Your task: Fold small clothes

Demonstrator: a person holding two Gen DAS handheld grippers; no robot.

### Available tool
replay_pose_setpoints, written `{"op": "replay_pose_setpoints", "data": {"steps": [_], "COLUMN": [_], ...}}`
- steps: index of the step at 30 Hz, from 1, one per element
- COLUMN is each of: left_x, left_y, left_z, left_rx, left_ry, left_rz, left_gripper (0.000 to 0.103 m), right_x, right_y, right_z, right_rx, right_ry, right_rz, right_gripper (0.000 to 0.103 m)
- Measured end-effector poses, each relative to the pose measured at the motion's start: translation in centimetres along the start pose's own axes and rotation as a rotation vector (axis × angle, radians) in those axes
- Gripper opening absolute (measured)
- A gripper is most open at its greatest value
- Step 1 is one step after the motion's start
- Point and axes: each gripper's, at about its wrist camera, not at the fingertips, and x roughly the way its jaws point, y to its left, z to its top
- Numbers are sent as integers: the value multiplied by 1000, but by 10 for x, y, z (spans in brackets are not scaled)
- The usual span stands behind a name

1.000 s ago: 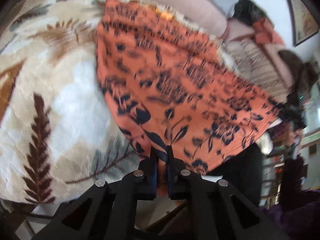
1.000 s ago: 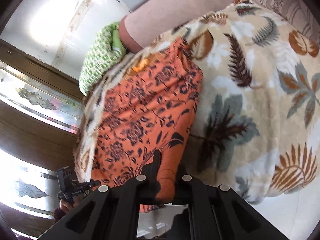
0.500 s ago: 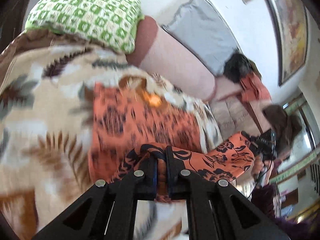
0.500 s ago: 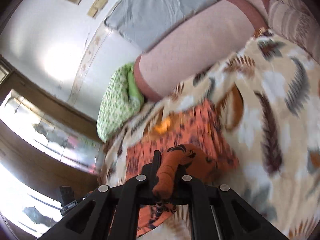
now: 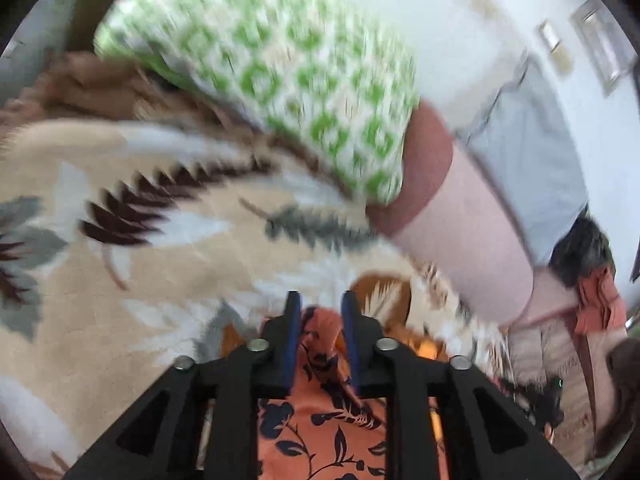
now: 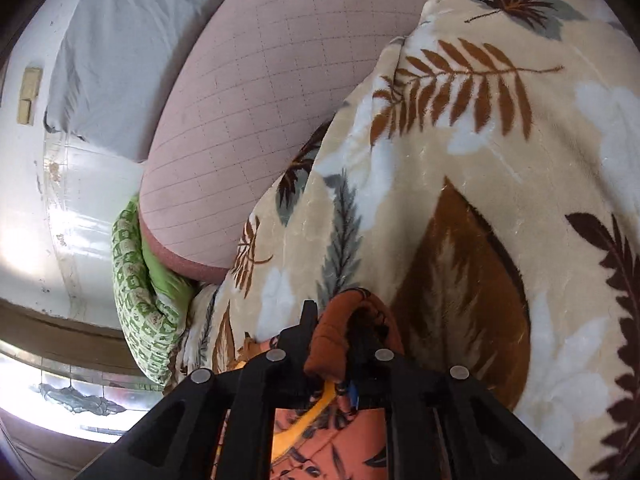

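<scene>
The orange garment with dark floral print lies on a leaf-patterned blanket. My left gripper has its jaws a little apart, with a fold of the orange cloth lying loosely between the blue pads. My right gripper is shut on a bunched orange edge of the same garment, held over the blanket. Most of the garment is hidden under both grippers.
A green-and-white patterned pillow and a pink bolster lie beyond the blanket. In the right wrist view the pink bolster, a grey pillow and the green pillow stand against a white wall.
Both grippers have carried the garment's near edge forward over itself toward the pillows. The left jaws have opened a little; the right stays clamped.
</scene>
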Motion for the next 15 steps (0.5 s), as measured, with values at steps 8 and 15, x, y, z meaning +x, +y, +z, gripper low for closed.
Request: {"op": "replay_pose_setpoints", "data": {"steps": [8, 15], "left_x": [-80, -41], "left_y": [-41, -46], "left_z": [-73, -121], "left_rx": [110, 144], "left_ry": [-159, 50], "left_rz": [155, 198], "left_gripper": [72, 72], "right_x": [-84, -44], "right_y": [18, 86], "right_z": [-22, -119], "right_rx": [-125, -526], "right_ry": [-276, 44], "right_rz": [24, -132], "right_gripper": [80, 53]}}
